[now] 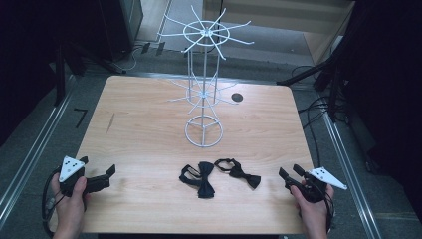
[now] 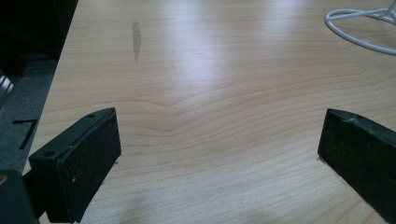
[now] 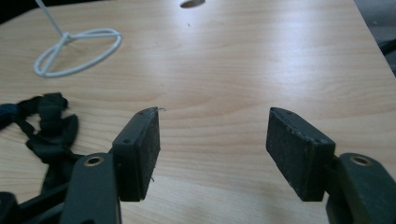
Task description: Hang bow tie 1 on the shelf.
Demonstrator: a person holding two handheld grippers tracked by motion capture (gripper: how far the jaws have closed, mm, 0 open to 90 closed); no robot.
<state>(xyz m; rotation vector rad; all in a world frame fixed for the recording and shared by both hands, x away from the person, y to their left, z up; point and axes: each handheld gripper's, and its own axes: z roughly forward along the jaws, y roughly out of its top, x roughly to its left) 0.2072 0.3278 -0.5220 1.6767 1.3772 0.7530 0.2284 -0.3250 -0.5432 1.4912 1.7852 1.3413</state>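
L gripper (image 1: 102, 172) open | R gripper (image 1: 290, 173) open | bow ties (image 1: 219, 177) on table (image 1: 139, 129)

A light wooden table (image 1: 149, 124) spans the middle of the high view, with a grey smear (image 1: 110, 123) toward its left and a dark round hole (image 1: 237, 97) near its far edge, right of centre. A white wire rack (image 1: 204, 79) with two tiers of spoked arms rises from a ring base at upper centre. Grey floor (image 1: 30, 144) with metal rails and black cables borders both sides.

A black mark like the numeral 7 (image 1: 80, 117) stands on the floor.
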